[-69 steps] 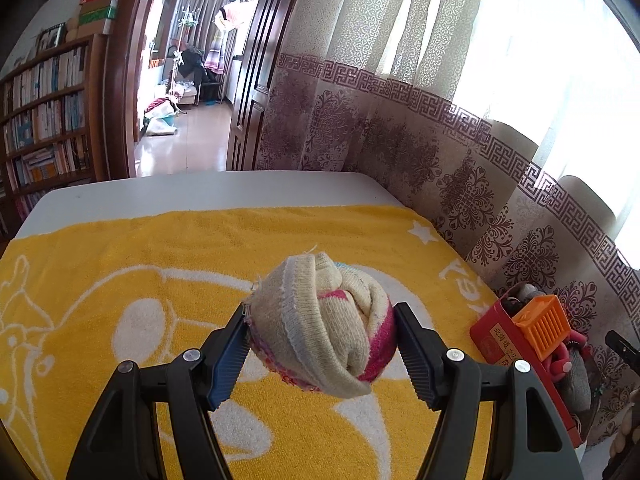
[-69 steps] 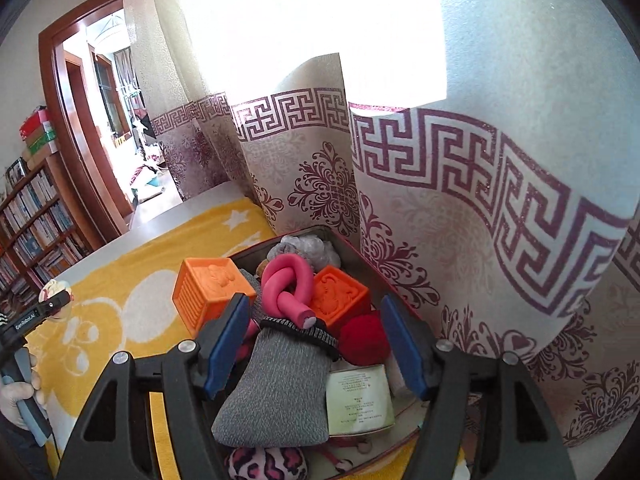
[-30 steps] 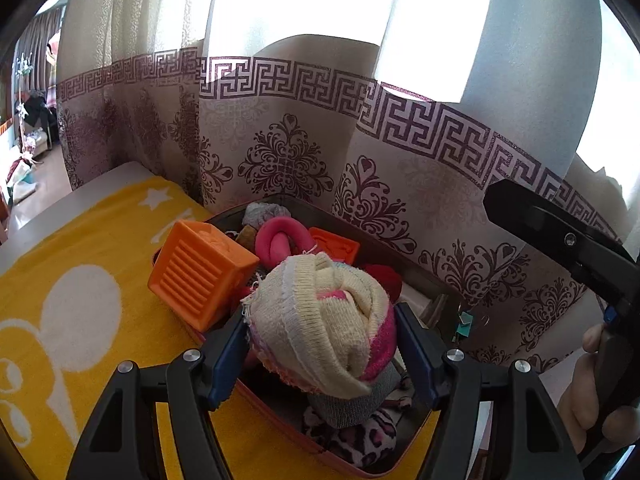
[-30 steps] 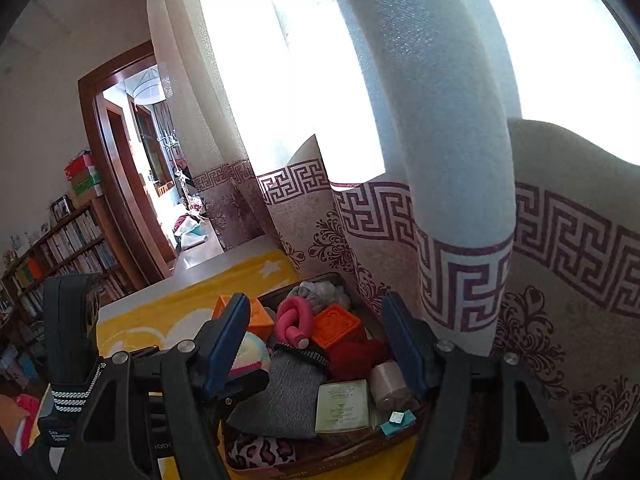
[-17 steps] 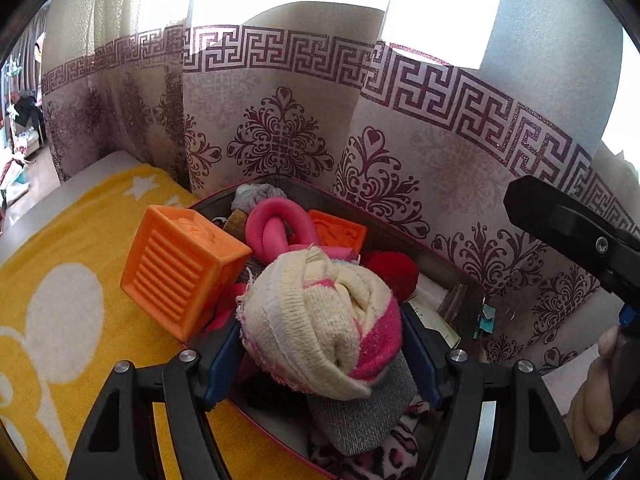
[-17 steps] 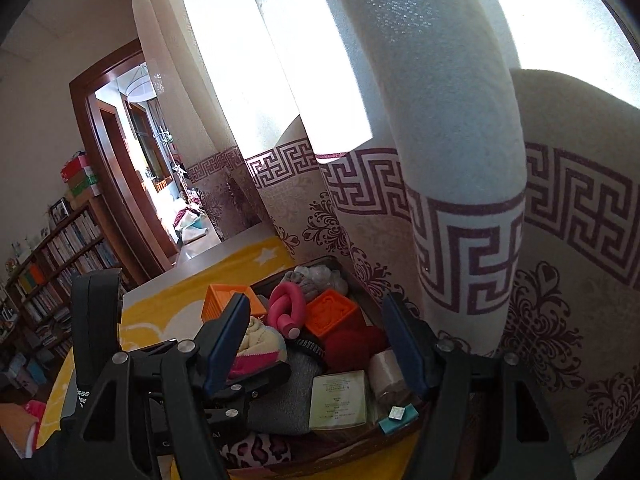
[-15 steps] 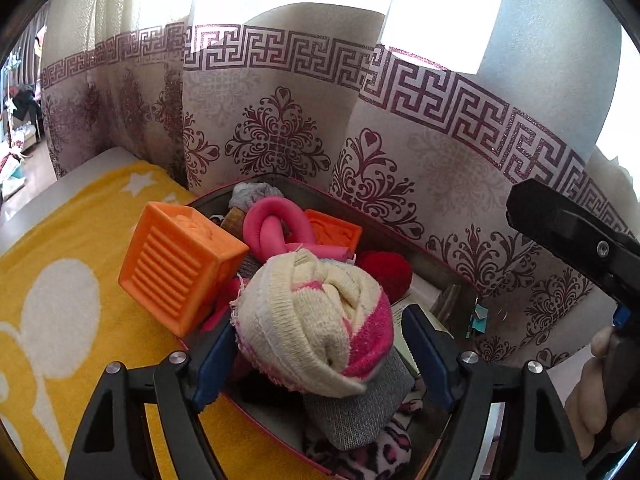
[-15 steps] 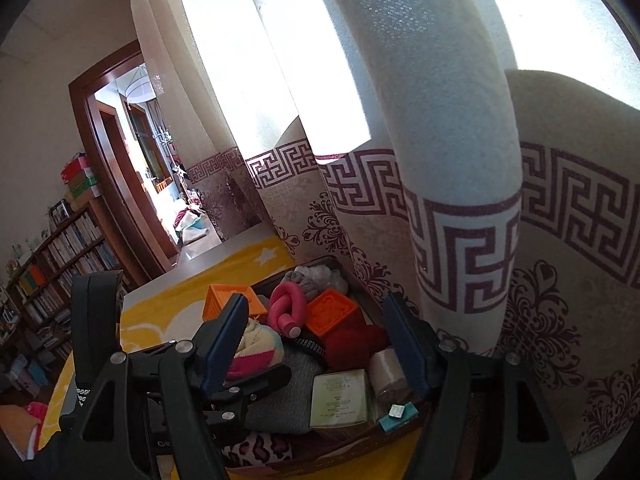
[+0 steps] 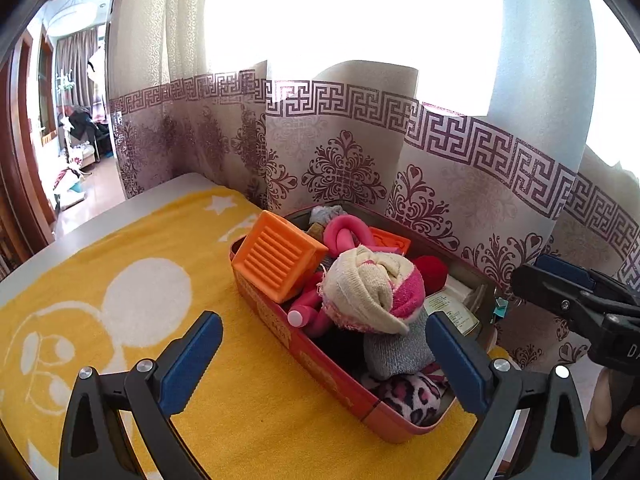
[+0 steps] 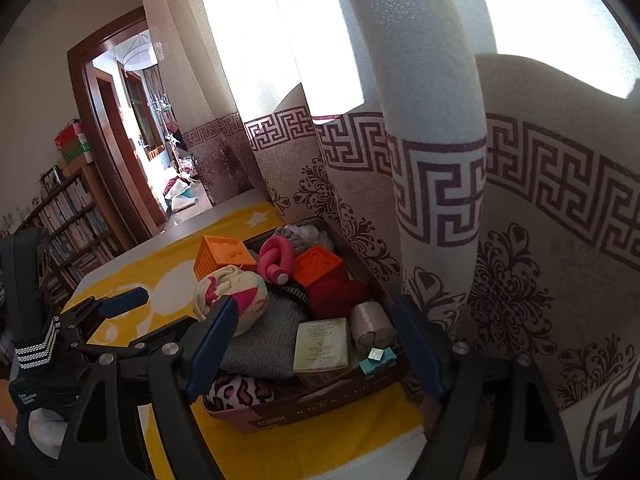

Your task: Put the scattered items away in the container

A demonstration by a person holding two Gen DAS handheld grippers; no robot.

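A cream and pink rolled sock ball (image 9: 370,292) rests on top of the pile in the red tin box (image 9: 320,364), on a grey sock (image 9: 396,350). It also shows in the right wrist view (image 10: 230,294). My left gripper (image 9: 324,360) is open and empty, pulled back from the box, with its jaws wide apart. It shows from the side in the right wrist view (image 10: 140,320). My right gripper (image 10: 316,344) is open and empty above the box's near end (image 10: 304,410).
The box also holds an orange ribbed cube (image 9: 276,260), a pink foam curler (image 9: 344,234), a red ball (image 9: 432,270), a leopard-print item (image 9: 408,394), a booklet (image 10: 322,344) and a tape roll (image 10: 370,322). A patterned curtain (image 9: 344,168) hangs right behind. Yellow towel (image 9: 140,280) covers the table.
My left gripper opened and let go of the sock ball, which now lies in the box. The left gripper then drew back. My right gripper stayed open above the box.
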